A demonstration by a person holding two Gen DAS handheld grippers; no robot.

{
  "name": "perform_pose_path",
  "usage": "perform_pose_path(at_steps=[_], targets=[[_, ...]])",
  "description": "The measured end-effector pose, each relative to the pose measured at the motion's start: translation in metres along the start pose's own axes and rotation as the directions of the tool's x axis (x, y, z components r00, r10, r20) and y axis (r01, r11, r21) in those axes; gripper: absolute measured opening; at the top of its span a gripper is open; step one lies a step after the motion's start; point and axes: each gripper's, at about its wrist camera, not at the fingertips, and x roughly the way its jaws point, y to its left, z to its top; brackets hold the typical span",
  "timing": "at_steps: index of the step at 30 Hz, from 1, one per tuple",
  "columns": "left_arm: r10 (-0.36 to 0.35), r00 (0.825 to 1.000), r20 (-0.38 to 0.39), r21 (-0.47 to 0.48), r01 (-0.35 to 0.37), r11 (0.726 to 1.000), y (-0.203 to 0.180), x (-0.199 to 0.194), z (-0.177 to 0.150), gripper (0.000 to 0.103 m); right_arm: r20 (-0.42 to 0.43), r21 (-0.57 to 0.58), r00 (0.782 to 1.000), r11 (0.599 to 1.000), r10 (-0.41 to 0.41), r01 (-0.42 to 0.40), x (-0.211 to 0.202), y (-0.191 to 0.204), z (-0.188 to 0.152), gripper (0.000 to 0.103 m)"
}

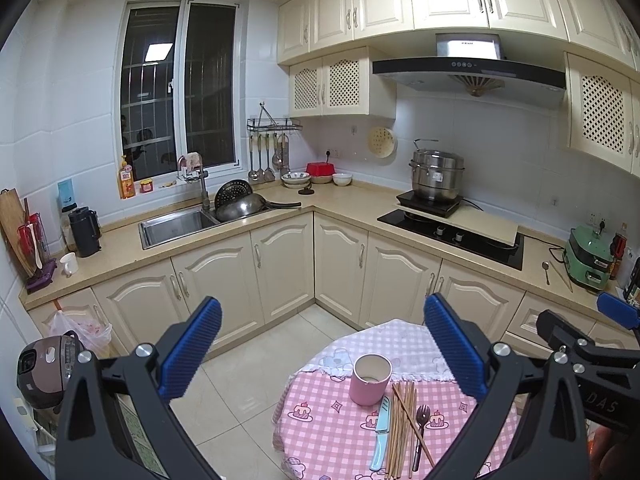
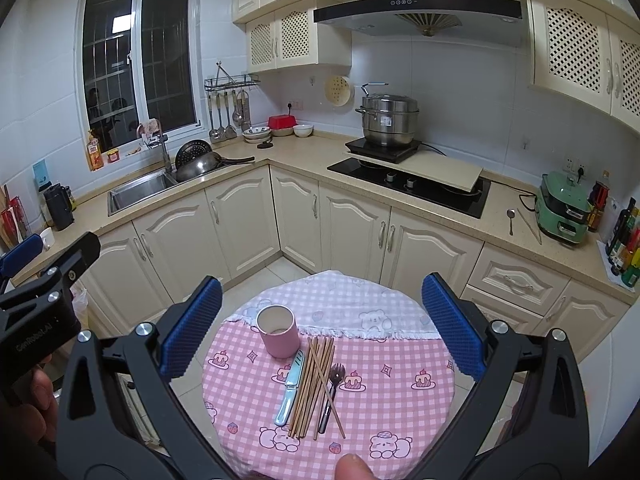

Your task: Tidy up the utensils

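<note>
- Left wrist view: the left gripper [image 1: 322,350] fills the lower part of the frame, its blue-padded jaws spread wide and holding nothing.
- The round tabletop [image 1: 320,432], under a pink checked cloth, sits at lower centre to lower right, below and beyond the jaws.
- A pink cup [image 1: 370,379] stands upright on it, seen between the two jaws and nearer the right one in the frame; it touches neither.
- Just below the cup lie a light-blue knife [image 1: 380,434], a bundle of wooden chopsticks [image 1: 400,428] and a dark fork [image 1: 420,428], side by side, all lower in the frame than the fingertips.
- The right gripper [image 1: 592,344] enters at the right edge.
- Right wrist view: the right gripper [image 2: 322,326] shows its jaws equally wide apart and empty.
- The tabletop [image 2: 400,360] lies centred between them.
- The cup [image 2: 278,331] stands upper left of the table's middle, nearer the left jaw in the frame, apart from it.
- The knife [image 2: 290,388], chopsticks [image 2: 314,384] and fork [image 2: 332,392] lie in a row just below and right of the cup, midway between the jaws, one chopstick slanting across the fork.
- The left gripper's body shows at the left edge.
- A fingertip [image 2: 354,466] shows at the bottom edge.
</note>
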Motion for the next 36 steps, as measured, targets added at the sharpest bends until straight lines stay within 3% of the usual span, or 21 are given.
perform_pose_path(at_steps=[16, 23, 27, 29, 36], targets=[[-0.002, 0.998, -0.061, 0.021, 0.004, 1.0, -0.009, 0.019, -0.005, 0.099, -0.049, 0.008, 0.999, 1.0, 0.004, -0.004, 0.017, -0.002, -0.007, 0.098], [0.001, 0.982, -0.191, 0.055, 0.01, 0.998, -0.012, 0.058, -0.03, 0.099, -0.192, 0.033, 0.981, 0.999, 0.002, 0.004, 0.068, -0.016, -0.029, 0.098], [0.005, 0.956, -0.294, 0.113, 0.03, 0.993, -0.025, 0.094, -0.06, 0.099, -0.305, 0.031, 0.952, 0.999, -0.001, 0.011, 0.108, -0.027, -0.055, 0.098], [-0.002, 0.941, -0.338, 0.13, 0.048, 0.99, -0.03, 0.111, -0.076, 0.099, -0.375, 0.026, 0.927, 1.0, 0.0, 0.011, 0.133, -0.032, -0.074, 0.098], [-0.02, 0.847, -0.531, 0.17, 0.129, 0.977, -0.053, 0.192, -0.154, 0.099, -0.556, 0.02, 0.831, 0.999, -0.013, 0.03, 0.203, -0.053, -0.137, 0.098]])
